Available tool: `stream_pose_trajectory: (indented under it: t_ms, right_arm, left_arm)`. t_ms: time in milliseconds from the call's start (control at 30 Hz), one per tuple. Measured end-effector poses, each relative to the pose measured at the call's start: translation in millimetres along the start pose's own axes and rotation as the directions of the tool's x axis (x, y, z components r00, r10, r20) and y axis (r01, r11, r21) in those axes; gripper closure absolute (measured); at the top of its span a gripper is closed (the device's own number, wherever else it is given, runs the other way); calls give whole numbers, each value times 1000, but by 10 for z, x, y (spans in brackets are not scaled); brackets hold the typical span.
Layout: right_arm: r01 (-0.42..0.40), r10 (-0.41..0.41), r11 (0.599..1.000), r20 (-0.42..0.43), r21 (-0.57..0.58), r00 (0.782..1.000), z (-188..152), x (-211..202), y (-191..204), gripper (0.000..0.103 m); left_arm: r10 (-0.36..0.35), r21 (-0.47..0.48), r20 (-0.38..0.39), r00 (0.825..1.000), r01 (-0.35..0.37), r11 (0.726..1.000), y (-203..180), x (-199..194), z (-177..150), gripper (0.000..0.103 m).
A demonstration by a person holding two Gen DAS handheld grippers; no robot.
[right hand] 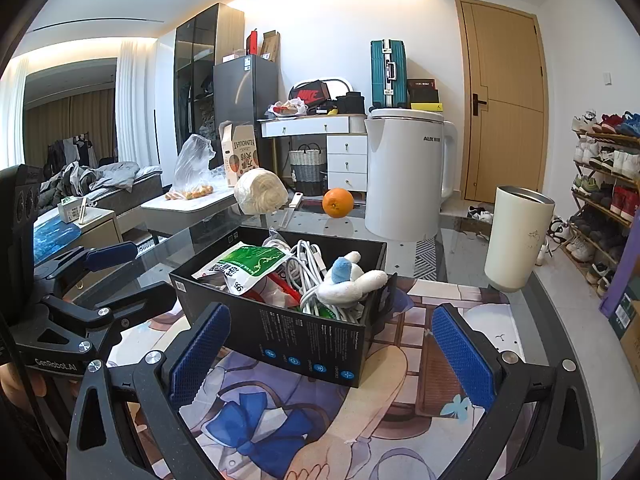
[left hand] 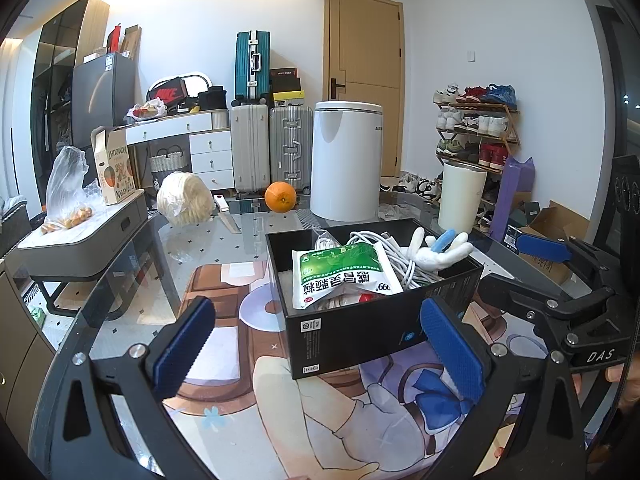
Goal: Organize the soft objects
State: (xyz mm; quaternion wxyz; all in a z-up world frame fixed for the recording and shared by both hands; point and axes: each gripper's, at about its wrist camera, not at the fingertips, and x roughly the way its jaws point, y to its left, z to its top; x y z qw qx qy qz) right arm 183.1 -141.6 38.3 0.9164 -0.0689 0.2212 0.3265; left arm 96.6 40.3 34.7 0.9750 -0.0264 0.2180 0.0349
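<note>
- Glass table (left hand: 224,248), large; a printed anime mat (left hand: 248,360) covers its near part.
- White AUX appliance (right hand: 404,176), tall, stands at the far side of the table, well behind the box.
- Black box (left hand: 360,332) sits on the mat, open-topped, just ahead of both grippers. The soft things lie inside it.
- Left gripper (left hand: 320,348): jaws spread wide, nothing between the blue pads (left hand: 452,348). The box's near corner lies ahead of the gap; contact not discernible. Seen also from the right wrist view at left (right hand: 100,276).
- Right gripper (right hand: 332,350): jaws released, wide apart, holding nothing. The box's near wall lies ahead of the gap. From the left wrist view it shows at right (left hand: 532,264), beside the box's right end.
- Cream tumbler (right hand: 518,240), upright, on the table to the right of the box, apart from it.
- Wrapped cabbage (left hand: 184,204), far left of the table, with a knife (left hand: 226,214) just beside it.
- Green-and-white medicine pouch (left hand: 340,276) lies atop the box contents, left half.
- White cable bundle (right hand: 308,272) in the middle of the box, between pouch and toy.
- White plush toy (right hand: 352,280) with blue patch, at the box's right end, limbs poking over the rim.
- Orange (left hand: 281,197), far edge, between cabbage and appliance.
</note>
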Motion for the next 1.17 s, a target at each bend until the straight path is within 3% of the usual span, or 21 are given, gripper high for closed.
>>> stream_pose_trajectory:
  t_ms: [1167]
  right_arm:
    - [0, 0, 1000, 0, 2, 1000, -3, 0, -7, 1]
  left_arm:
    - [2, 8, 18, 1000, -2, 1000, -9, -29, 63, 0]
